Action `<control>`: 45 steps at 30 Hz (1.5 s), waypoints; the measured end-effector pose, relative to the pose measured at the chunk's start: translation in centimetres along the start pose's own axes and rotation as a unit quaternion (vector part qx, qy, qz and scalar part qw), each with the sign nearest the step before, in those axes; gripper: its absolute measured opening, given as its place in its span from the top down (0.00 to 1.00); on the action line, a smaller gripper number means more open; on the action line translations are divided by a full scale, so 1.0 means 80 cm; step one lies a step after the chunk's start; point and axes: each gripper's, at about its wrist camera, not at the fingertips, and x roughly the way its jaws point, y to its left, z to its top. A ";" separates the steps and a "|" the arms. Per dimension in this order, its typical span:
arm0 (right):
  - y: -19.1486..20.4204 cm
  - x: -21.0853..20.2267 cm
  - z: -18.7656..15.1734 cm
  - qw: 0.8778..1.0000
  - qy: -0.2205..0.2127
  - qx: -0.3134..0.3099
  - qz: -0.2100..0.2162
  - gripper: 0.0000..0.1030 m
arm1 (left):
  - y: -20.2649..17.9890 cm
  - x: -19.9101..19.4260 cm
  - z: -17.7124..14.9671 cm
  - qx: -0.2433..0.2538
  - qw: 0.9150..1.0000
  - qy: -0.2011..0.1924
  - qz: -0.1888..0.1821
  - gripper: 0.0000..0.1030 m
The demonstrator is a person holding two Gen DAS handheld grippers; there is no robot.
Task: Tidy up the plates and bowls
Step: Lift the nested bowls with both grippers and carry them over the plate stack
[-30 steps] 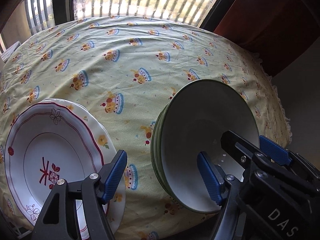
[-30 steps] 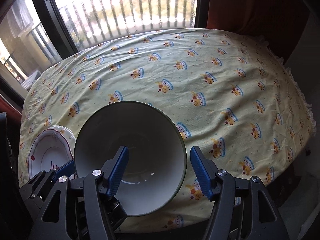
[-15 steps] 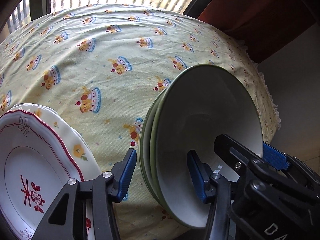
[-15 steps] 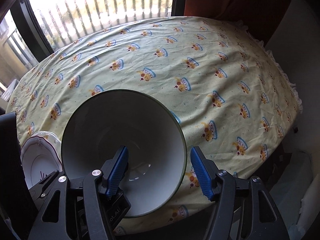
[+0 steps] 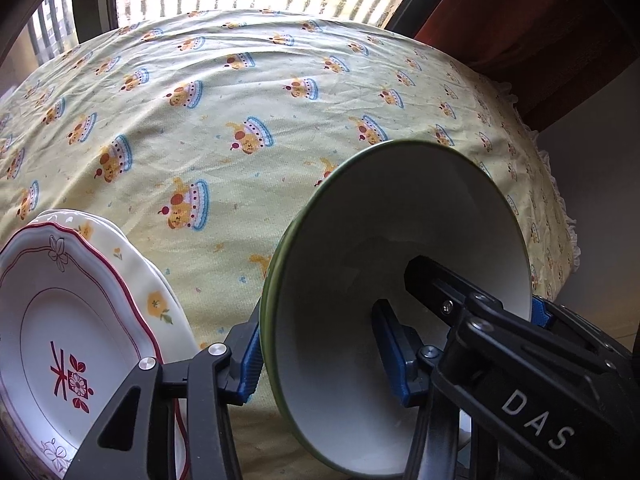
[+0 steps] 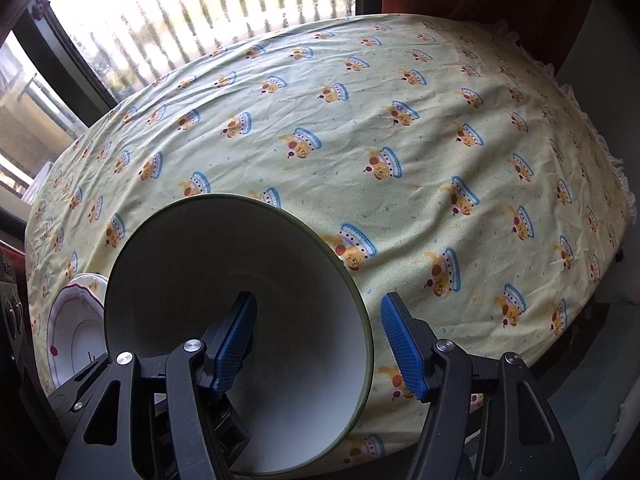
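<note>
The left gripper [image 5: 320, 354] jaws have just closed onto the bowls [image 5: 400, 280] wall, at the desk's near edge. The right gripper [image 6: 318, 346] jaws straddle the opposite rim, apart. Lifting one-sided could tip the stack off the edge

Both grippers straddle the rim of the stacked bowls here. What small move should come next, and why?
Probably close the right gripper on the bowls' rim. The left gripper has just been closing and seems to grip its side of the rim, one pad outside, one inside. The right one straddles the opposite side with a gap showing at its outer pad, so the stack is gripped on one side only.
</note>
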 end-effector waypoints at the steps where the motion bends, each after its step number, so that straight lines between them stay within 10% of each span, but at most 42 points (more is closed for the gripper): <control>1: -0.002 0.003 0.001 1.000 0.002 -0.001 0.010 0.34 | -0.001 0.000 0.000 -0.002 1.000 -0.001 0.005 0.51; 9: -0.015 0.022 0.012 0.996 0.025 -0.011 0.089 0.35 | -0.010 0.001 0.002 -0.029 0.999 -0.010 0.044 0.47; 13: -0.013 0.028 0.017 0.992 0.038 -0.027 0.119 0.52 | -0.015 0.002 0.003 -0.039 0.997 -0.013 0.058 0.46; 45: -0.006 -0.059 0.009 0.976 0.007 -0.116 0.184 0.55 | -0.037 -0.088 -0.031 -0.099 0.985 -0.094 0.107 0.48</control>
